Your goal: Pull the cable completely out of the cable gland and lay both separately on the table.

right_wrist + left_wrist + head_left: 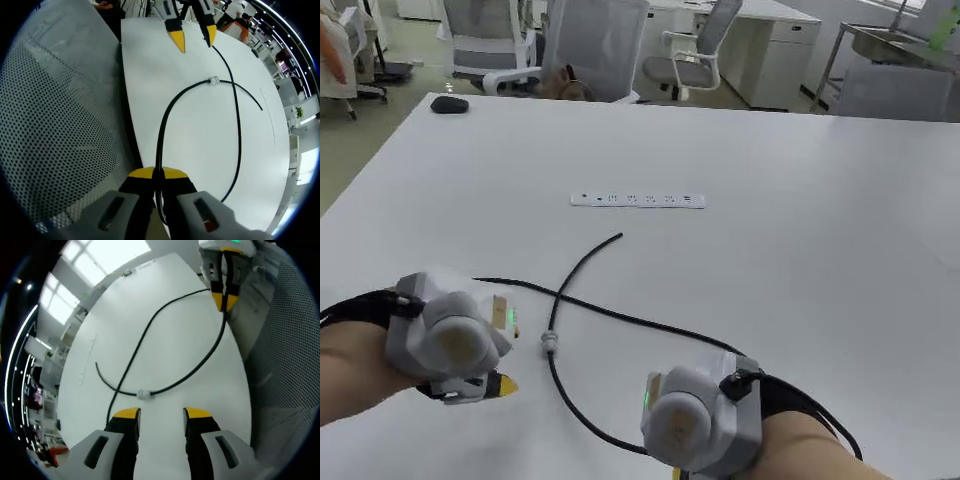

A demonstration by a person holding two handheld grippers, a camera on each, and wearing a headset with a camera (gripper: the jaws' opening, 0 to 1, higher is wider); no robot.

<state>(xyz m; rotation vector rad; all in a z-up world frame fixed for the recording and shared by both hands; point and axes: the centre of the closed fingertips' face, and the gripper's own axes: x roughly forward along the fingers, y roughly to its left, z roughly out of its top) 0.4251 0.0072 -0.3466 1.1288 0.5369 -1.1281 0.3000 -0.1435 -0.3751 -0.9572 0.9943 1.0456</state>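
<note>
A black cable (582, 268) lies looped on the white table (800, 230) and crosses over itself. A small pale cable gland (549, 342) sits on it just past the crossing, and it also shows as the gland (143, 394) and the gland (213, 80). My left gripper (161, 415) is open, its yellow-tipped jaws a short way from the gland with nothing between them. My right gripper (157, 174) is shut on the cable near the table's near edge. In the head view the left gripper (508, 350) is left of the gland, and the right gripper (700, 420) is at the bottom.
A white power strip (637, 200) lies flat mid-table beyond the cable's free end. A black mouse (449, 104) rests at the far left corner. Office chairs (595, 45) stand past the far edge. A grey mesh surface (60, 100) runs along the near edge.
</note>
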